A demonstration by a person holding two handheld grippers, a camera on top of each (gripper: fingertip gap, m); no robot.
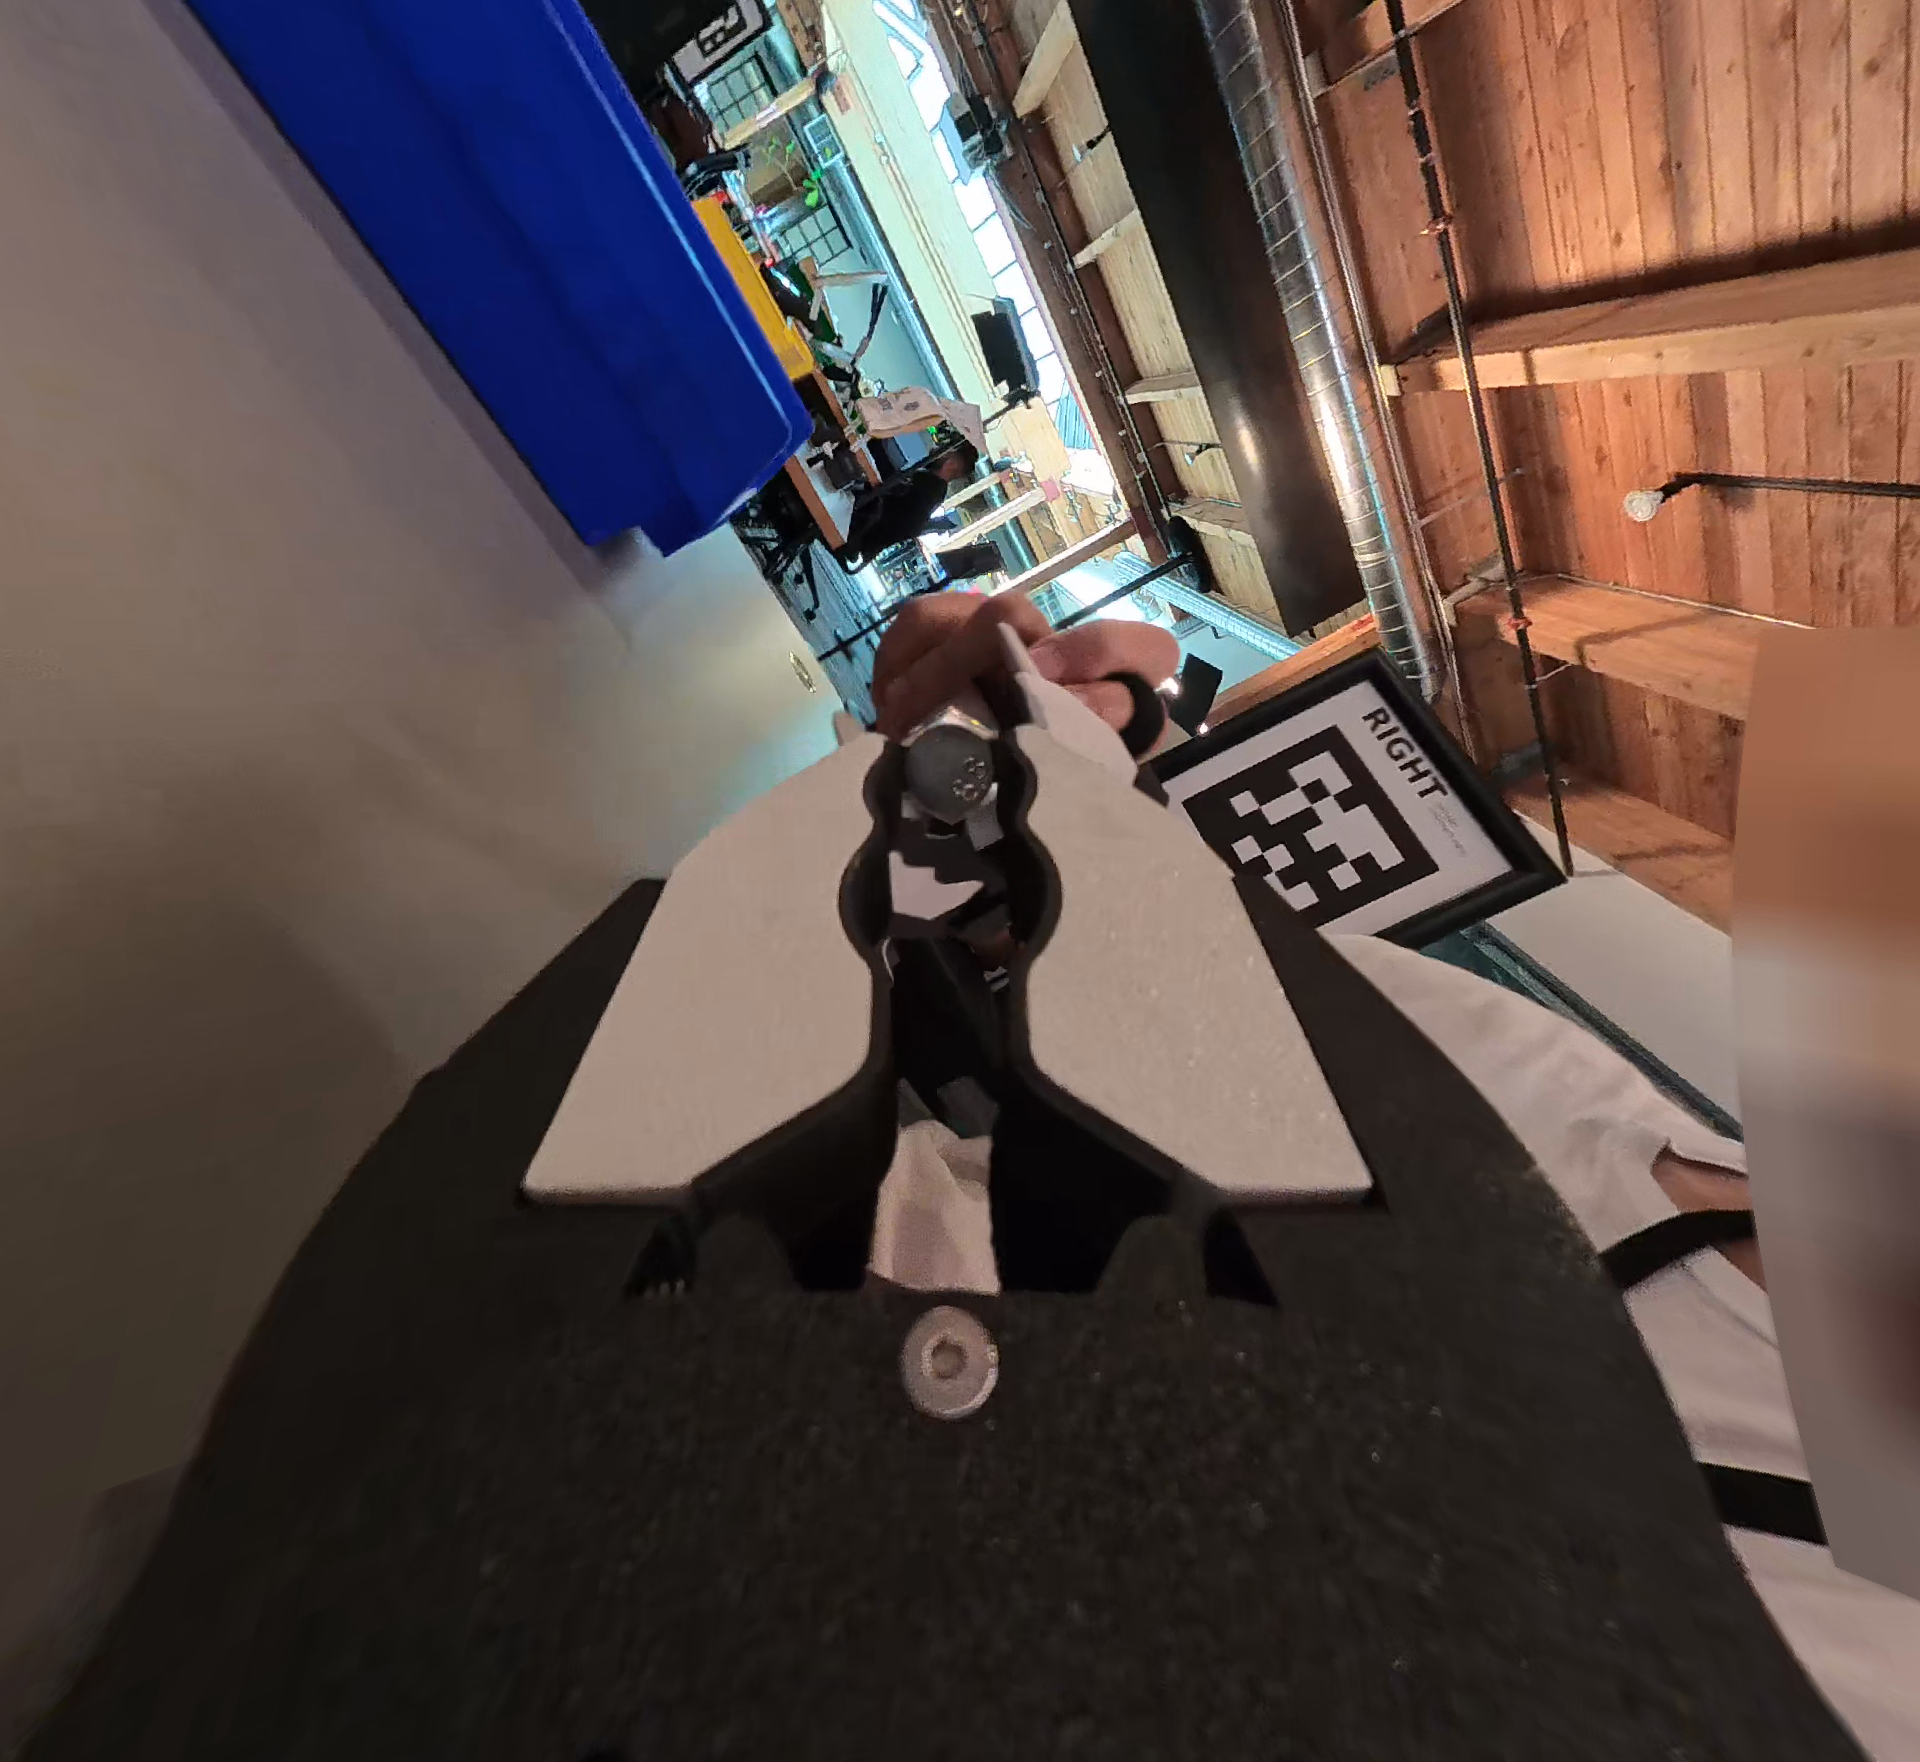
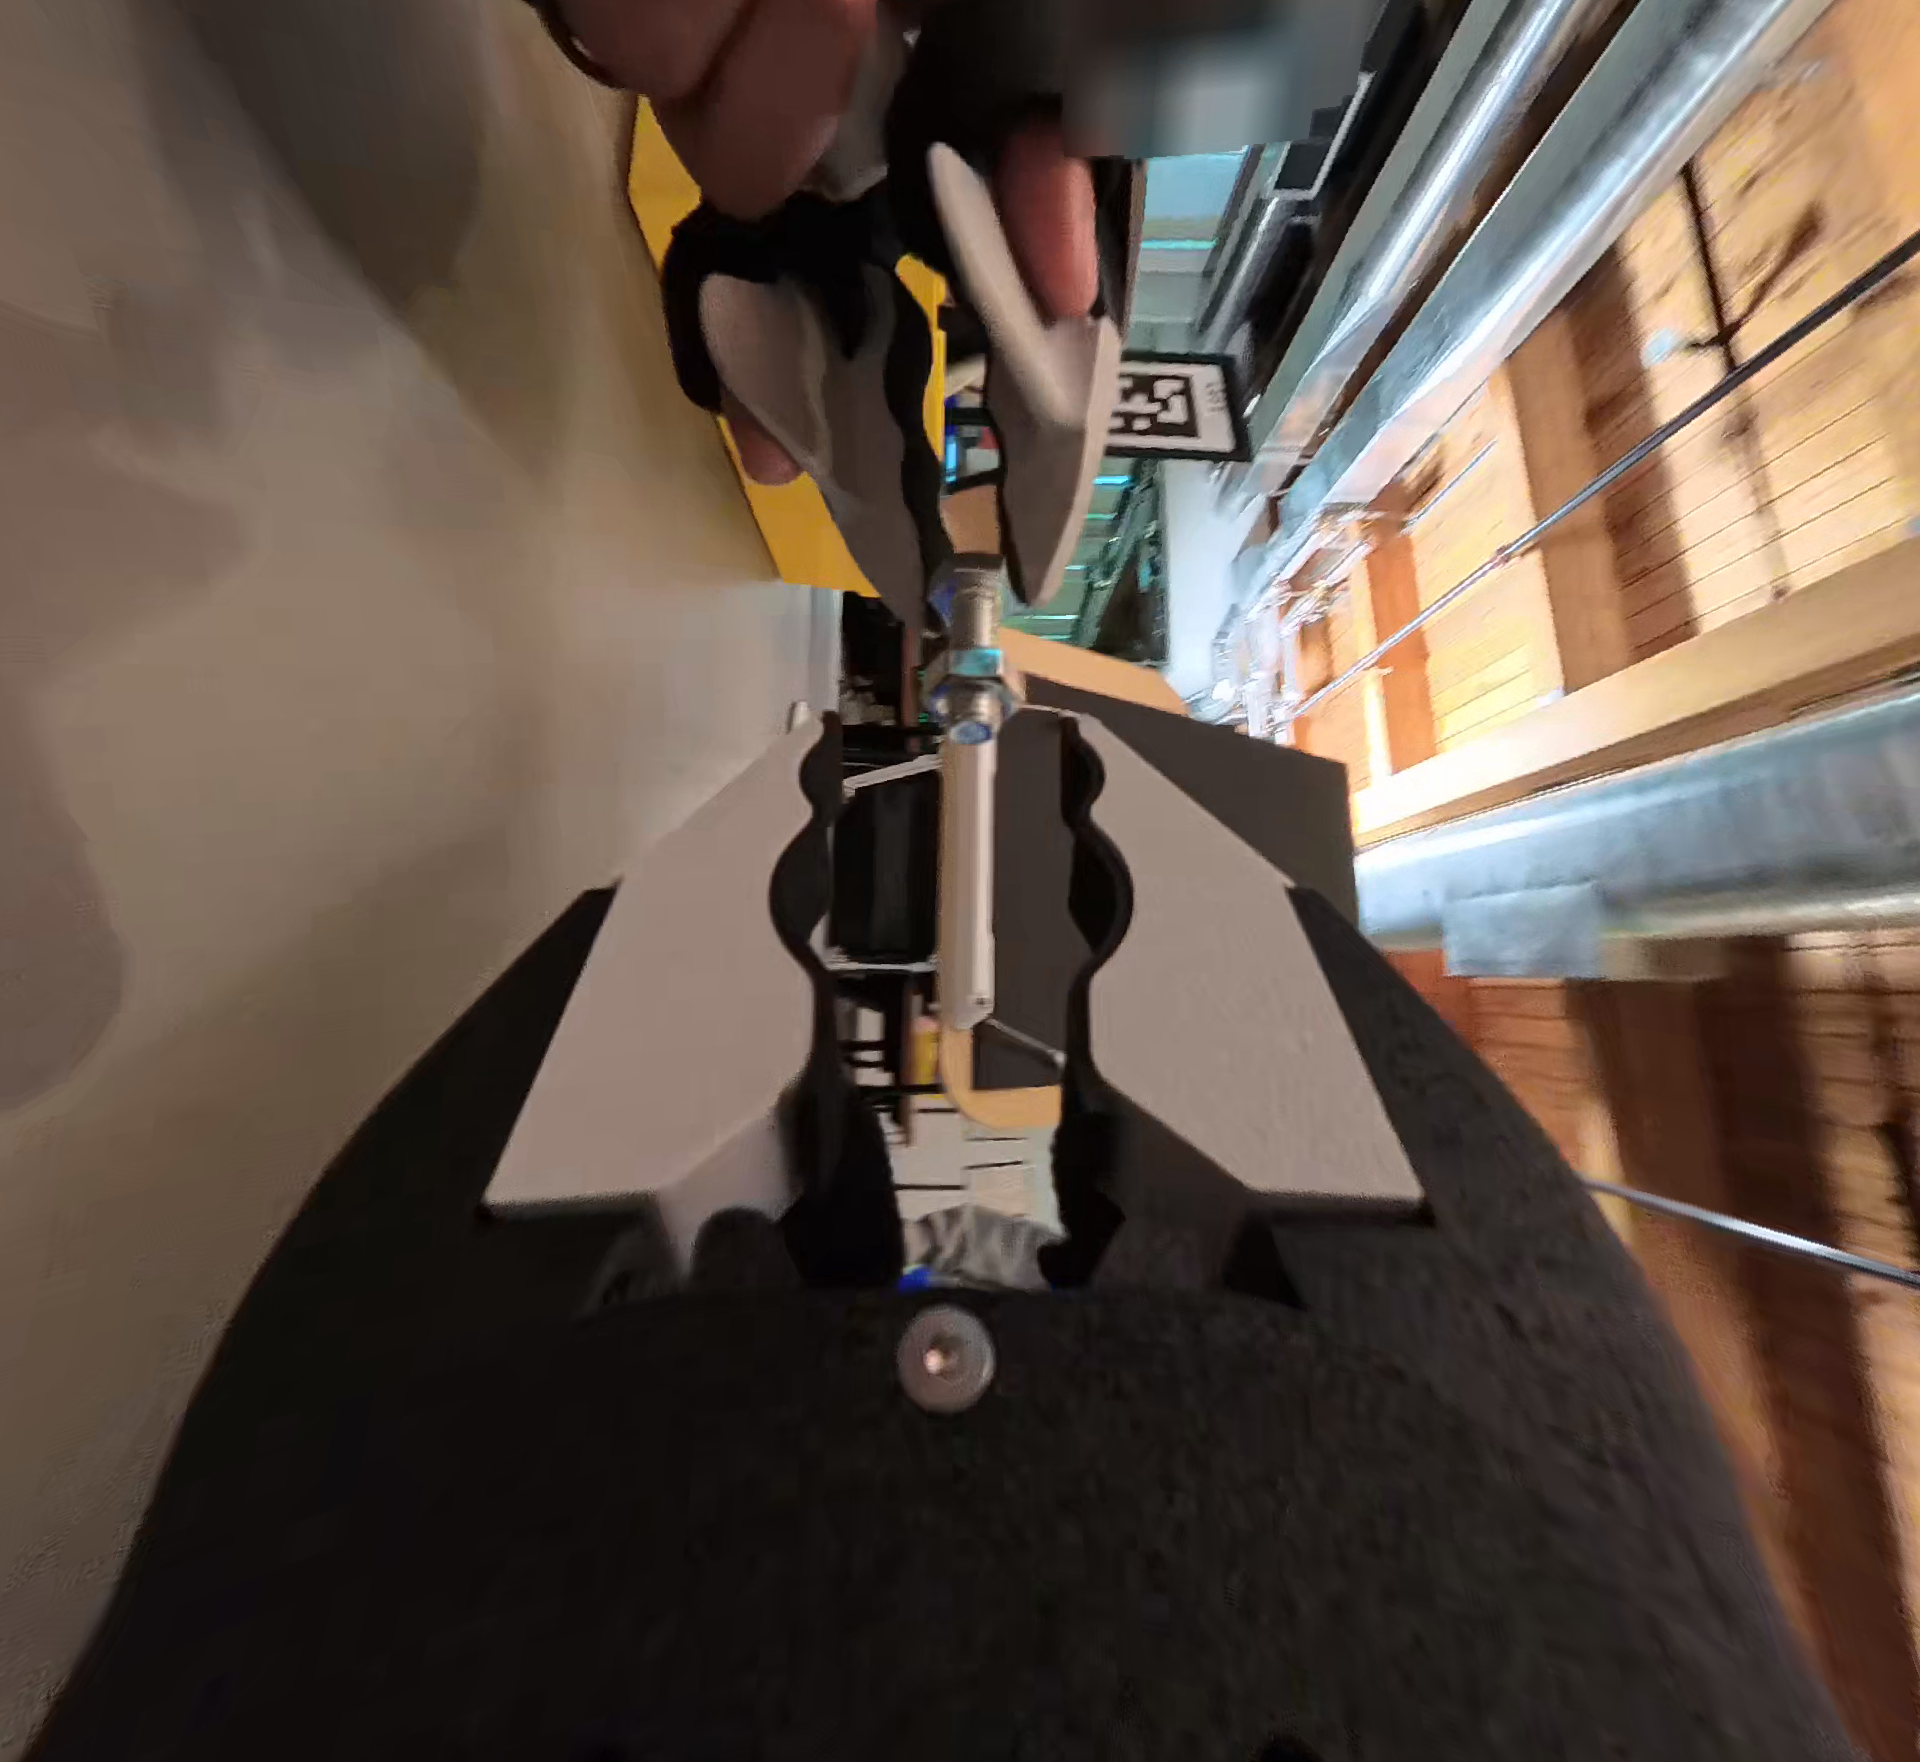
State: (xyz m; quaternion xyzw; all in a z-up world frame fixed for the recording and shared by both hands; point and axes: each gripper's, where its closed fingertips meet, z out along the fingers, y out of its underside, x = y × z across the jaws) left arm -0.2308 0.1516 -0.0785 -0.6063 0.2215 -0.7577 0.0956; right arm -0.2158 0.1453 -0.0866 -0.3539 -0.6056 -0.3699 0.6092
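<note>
A wooden plank ceiling [image 1: 1662,154] with metal ducts [image 1: 1299,258] fills three o'clock; a pale wall [image 1: 208,569] at nine o'clock.

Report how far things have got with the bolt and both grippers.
Done: the left gripper is clamped on the head end of the silver bolt, and what look like hex nuts sit on it just below that grip. In hand: the bolt's shaft hangs between the right gripper's open fingers, apparently touching neither pad. Left: the right gripper is not yet closed on anything.
</note>
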